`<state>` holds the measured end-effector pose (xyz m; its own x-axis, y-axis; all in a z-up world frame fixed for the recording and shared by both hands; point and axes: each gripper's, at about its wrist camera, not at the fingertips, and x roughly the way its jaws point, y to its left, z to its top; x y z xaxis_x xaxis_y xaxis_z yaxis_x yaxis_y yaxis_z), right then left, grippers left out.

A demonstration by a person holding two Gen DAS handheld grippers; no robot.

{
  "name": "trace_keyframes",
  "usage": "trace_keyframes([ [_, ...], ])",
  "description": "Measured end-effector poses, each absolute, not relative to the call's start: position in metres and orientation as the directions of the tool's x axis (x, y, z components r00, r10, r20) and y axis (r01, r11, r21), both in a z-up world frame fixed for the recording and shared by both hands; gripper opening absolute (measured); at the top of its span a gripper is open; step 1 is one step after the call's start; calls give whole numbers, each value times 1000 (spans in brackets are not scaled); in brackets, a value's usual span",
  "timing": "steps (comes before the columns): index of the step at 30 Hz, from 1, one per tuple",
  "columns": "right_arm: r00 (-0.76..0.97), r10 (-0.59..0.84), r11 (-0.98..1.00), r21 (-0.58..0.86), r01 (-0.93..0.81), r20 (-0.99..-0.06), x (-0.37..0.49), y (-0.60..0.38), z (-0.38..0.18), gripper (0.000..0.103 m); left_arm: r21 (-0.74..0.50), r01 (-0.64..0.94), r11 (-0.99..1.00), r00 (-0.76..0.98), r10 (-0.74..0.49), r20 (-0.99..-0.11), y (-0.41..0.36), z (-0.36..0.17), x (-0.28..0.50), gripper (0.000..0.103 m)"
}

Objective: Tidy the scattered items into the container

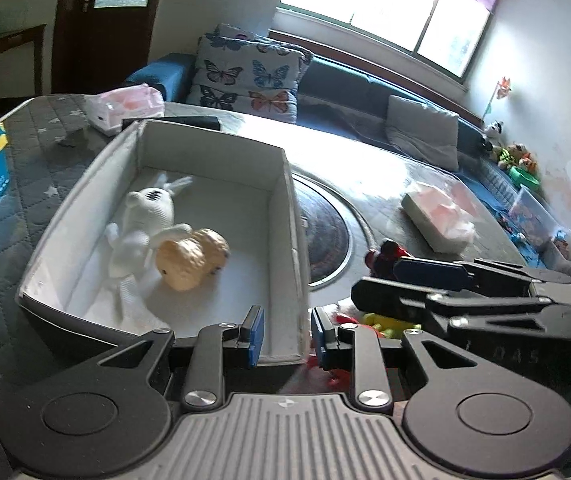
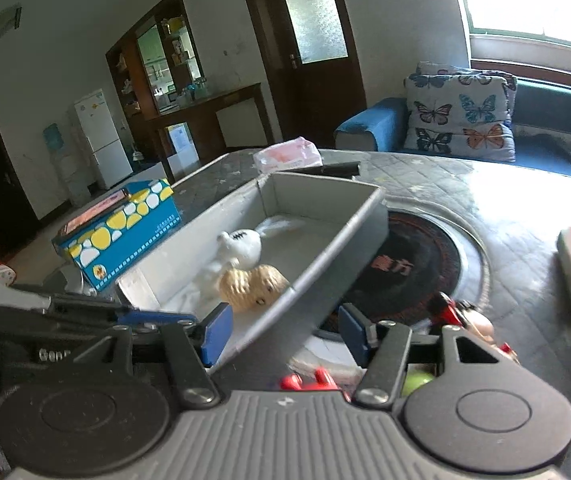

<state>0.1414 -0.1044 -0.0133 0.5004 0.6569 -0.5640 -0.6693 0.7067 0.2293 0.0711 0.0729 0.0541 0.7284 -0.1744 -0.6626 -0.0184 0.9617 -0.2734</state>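
The grey open box (image 1: 213,132) holds a white rabbit plush (image 1: 147,216) and a tan crocheted toy (image 1: 191,258). My left gripper (image 1: 286,338) hovers over the box's near right corner, its blue pads a little apart with nothing between them. My right gripper (image 2: 283,334) is open above the box's (image 2: 325,184) near edge and holds nothing. A red and black toy figure (image 2: 457,316) lies on the table to its right. Red (image 2: 313,380) and green (image 2: 415,382) toys lie partly hidden under it. The right gripper (image 1: 373,280) also shows in the left wrist view.
A blue tissue box (image 2: 125,236) stands left of the container. Pink tissue packs (image 1: 125,106) (image 1: 437,216) lie behind and to the right. A black remote (image 1: 189,122) lies behind the box. A round dark inset (image 2: 413,268) sits mid-table, with a sofa (image 1: 245,76) beyond.
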Motion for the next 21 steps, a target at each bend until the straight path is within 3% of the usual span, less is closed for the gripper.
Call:
trace_keyframes([
  [10, 547, 597, 736, 129, -664, -586, 108, -135, -33, 76, -259, 3, 966, 724, -181, -666, 53, 48, 68, 32],
  [21, 536, 583, 743, 134, -656, -611, 97, -145, -54, 76, -267, 20, 963, 740, -194, -645, 44, 55, 60, 32],
])
